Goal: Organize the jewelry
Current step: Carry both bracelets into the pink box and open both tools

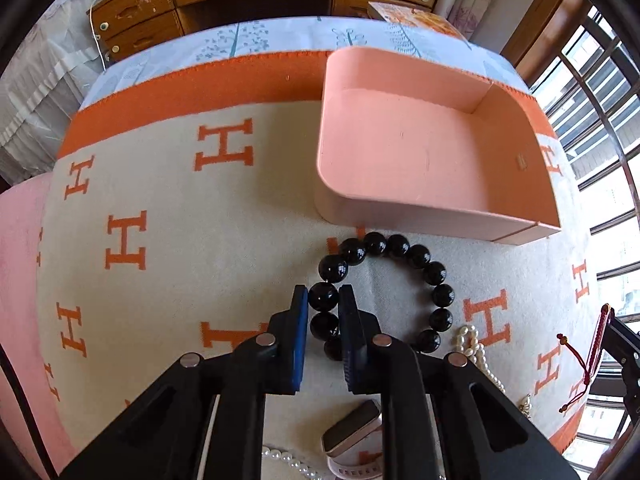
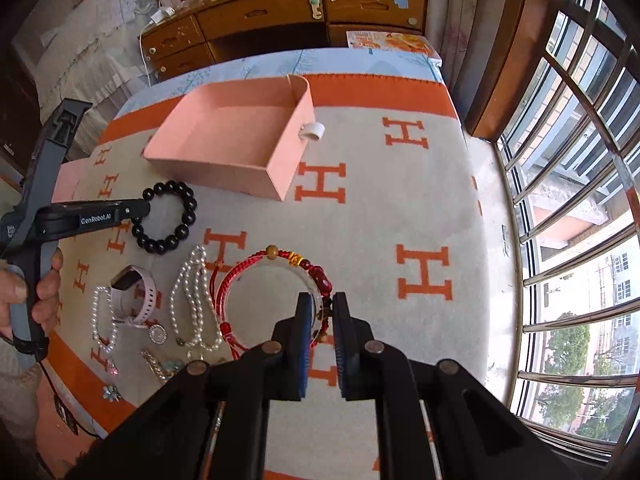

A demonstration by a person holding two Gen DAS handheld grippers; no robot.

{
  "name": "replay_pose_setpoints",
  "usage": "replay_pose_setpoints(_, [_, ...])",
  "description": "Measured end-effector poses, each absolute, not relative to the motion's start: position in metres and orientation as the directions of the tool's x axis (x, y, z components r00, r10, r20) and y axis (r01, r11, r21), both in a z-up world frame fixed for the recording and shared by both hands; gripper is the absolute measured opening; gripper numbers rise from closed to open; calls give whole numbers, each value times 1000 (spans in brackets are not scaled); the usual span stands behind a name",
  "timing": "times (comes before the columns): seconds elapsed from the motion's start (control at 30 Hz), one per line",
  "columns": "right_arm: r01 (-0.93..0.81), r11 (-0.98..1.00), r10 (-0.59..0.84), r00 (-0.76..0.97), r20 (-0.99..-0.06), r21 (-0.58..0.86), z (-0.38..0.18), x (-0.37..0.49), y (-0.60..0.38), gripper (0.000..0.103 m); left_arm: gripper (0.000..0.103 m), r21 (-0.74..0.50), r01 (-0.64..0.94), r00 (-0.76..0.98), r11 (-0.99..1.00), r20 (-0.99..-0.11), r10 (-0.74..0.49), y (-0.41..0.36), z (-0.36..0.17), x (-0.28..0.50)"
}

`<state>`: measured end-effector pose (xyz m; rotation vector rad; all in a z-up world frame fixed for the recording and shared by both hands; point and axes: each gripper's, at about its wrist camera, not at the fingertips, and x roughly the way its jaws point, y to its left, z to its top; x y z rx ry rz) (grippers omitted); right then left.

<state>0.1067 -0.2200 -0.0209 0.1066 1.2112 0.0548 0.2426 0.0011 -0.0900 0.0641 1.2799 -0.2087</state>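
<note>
Evidently both grabs were just beginning: the left gripper (image 1: 323, 300) was closed around a bead of the black bracelet (image 1: 400, 280), low over the blanket (image 1: 168, 184), while the right gripper (image 2: 320, 306) pinched the red cord bracelet (image 2: 276, 276). Beyond them the pink box (image 1: 420, 152) sat empty; pearl strands (image 2: 192, 296) and the watch (image 2: 134, 292) remained outside.

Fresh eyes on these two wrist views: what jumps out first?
The open pink cardboard tray, nothing in it, sits at the far end of the cream blanket with orange H letters. Nearer, the left gripper pinches the glossy black bead bracelet; the right gripper grips the red braided cord bracelet.
</note>
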Motion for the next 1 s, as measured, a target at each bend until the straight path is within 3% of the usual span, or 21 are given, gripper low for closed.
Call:
replay_pose_setpoints(0.27, [10, 983, 158, 474, -866, 185, 25, 147, -208, 10, 12, -59, 230, 405, 972, -902, -150, -7, -5, 227])
replay_pose_setpoints(0.6, [82, 960, 192, 497, -846, 266, -1, 224, -195, 10, 12, -87, 245, 540, 966, -815, -210, -29, 64, 260])
replay_pose_setpoints(0.77, [119, 947, 208, 481, -852, 299, -36, 248, -198, 10, 13, -88, 276, 537, 957, -812, -230, -46, 32, 286])
replay_pose_setpoints(1.0, [83, 953, 226, 448, -865, 292, -66, 261, -185, 12, 13, -90, 267, 396, 960, -897, -195, -48, -62, 314])
